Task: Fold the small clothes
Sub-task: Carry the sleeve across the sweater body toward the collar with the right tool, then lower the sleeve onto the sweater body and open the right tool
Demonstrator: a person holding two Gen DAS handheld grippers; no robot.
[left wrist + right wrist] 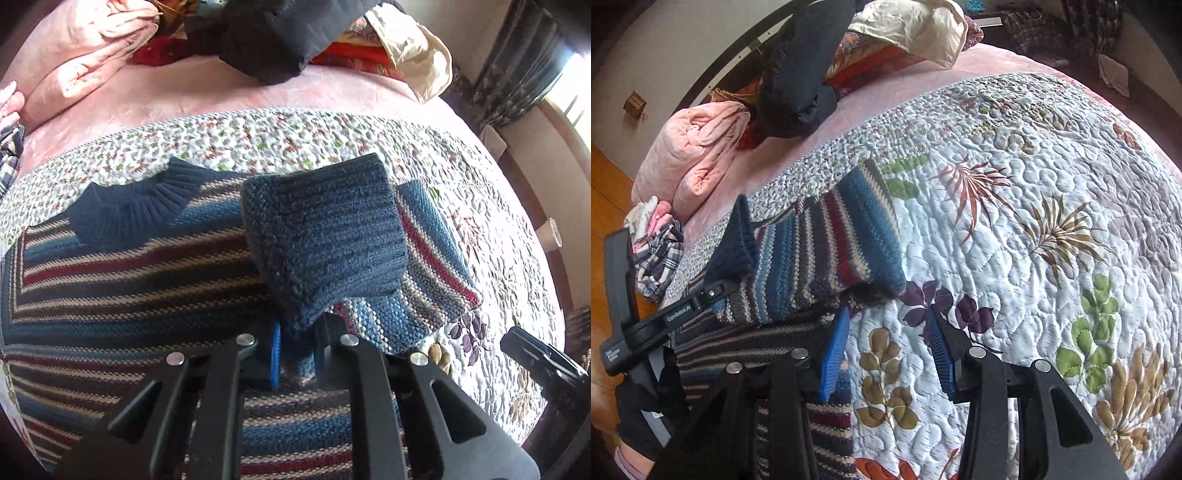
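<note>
Pinching the ribbed cuff (325,236) of the striped knit sweater (110,288), your left hand-held gripper (295,354) points it toward frame top; right hand-held gripper (886,354) gapes wide over the quilt (1034,258).

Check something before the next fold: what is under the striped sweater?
The striped sweater lies on a floral quilt spread over a pink bed cover. The left claw holds its sleeve cuff lifted. Anything beneath the sweater's body is hidden.
</note>
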